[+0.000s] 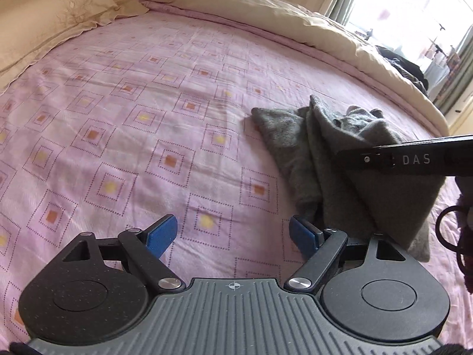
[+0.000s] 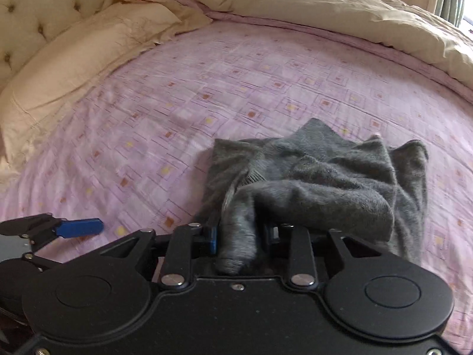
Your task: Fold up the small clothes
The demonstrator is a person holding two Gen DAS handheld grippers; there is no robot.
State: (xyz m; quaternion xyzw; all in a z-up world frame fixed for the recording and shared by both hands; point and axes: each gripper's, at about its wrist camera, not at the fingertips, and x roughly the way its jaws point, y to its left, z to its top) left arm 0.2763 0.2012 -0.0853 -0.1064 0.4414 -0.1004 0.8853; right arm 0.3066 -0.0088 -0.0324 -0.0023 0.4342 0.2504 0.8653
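Note:
A small grey fuzzy garment [image 1: 331, 159] lies crumpled on the pink patterned bed sheet [image 1: 133, 118], to the right in the left wrist view. My left gripper [image 1: 233, 233] is open and empty, low over the sheet just left of the garment's near edge. My right gripper [image 2: 239, 236] is shut on a bunched fold of the grey garment [image 2: 325, 186], which drapes over its fingers. The right gripper's black body [image 1: 414, 159] crosses over the garment in the left wrist view. One blue fingertip of the left gripper [image 2: 79, 227] shows at the left of the right wrist view.
A cream pillow [image 2: 74, 62] lies at the head of the bed by a tufted headboard [image 2: 35, 9]. A cream duvet [image 2: 340, 9] is bunched along the far side. A bright window [image 1: 414, 9] and dark clothes [image 1: 405, 68] are beyond the bed's far corner.

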